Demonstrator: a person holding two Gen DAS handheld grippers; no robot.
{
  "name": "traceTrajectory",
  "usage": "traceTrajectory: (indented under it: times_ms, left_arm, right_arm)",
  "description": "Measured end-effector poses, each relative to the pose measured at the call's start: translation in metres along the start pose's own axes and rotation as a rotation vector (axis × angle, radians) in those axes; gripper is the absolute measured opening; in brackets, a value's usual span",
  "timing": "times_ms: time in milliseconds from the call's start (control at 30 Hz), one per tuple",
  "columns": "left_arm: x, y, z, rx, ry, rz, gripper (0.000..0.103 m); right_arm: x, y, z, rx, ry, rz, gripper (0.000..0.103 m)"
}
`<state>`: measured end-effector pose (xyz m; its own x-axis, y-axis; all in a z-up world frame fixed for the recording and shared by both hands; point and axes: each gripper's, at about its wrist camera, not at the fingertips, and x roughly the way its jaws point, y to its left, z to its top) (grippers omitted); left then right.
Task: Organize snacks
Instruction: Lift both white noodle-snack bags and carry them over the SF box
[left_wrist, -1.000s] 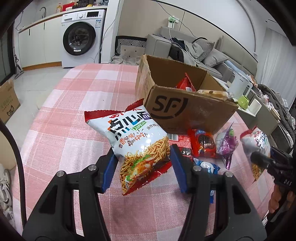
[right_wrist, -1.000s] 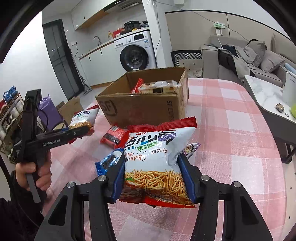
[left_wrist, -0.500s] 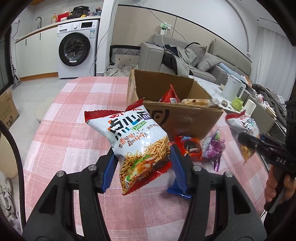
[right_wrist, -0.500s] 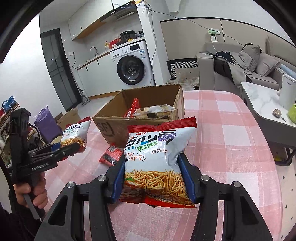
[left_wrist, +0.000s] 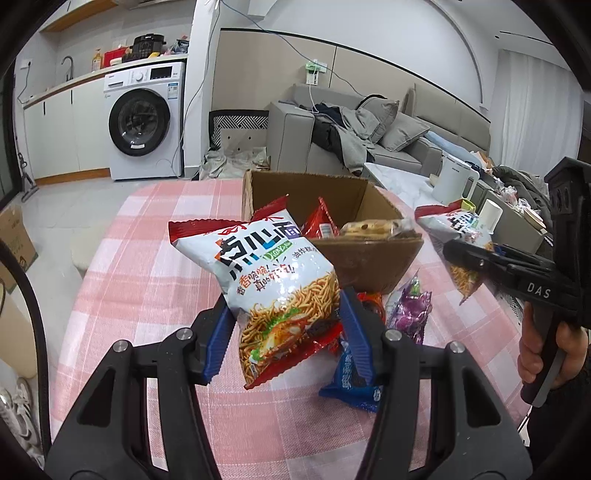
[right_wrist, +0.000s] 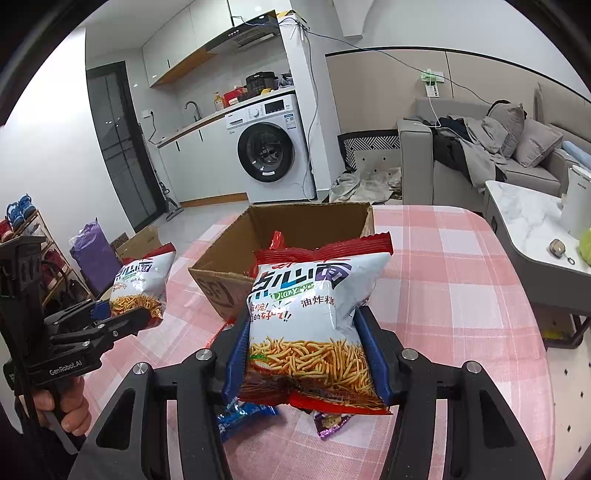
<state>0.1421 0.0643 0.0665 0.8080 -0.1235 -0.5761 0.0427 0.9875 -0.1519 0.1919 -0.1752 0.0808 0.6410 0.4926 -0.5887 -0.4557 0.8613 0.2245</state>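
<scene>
Washing machine (left_wrist: 142, 122) beside grey sofa (left_wrist: 369, 140), white walls.

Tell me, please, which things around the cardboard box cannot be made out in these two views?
- Box contents: left view, near wall hides the bottom.
- Red packet: left view, mostly behind the noodle bag.
- Blue packet and purple packet: right view, mostly hidden under the right tool's bag.

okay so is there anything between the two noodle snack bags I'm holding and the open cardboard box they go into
Nothing visible blocks either bag. The left gripper holds one noodle bag and the right gripper holds the other, both lifted just short of the cardboard box. Its top is open, with a few snacks already inside but room left.
</scene>
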Motion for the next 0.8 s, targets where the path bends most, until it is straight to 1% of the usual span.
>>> traceTrajectory:
  times_ms: [233, 533, 800]
  left_arm:
    - [-0.005, -0.006, 0.015, 0.021, -0.020, -0.005, 0.053]
    - [-0.002, -0.021, 0.033, 0.044, -0.029, -0.009, 0.053]
    - [0.007, -0.027, 0.049, 0.057, -0.038, -0.018, 0.053]
  right_arm:
    - [0.005, 0.005, 0.013, -0.007, -0.013, 0.018, 0.055]
    - [0.012, 0.009, 0.031, -0.015, -0.025, 0.028, 0.055]
    - [0.026, 0.007, 0.046, 0.015, -0.028, 0.051, 0.055]
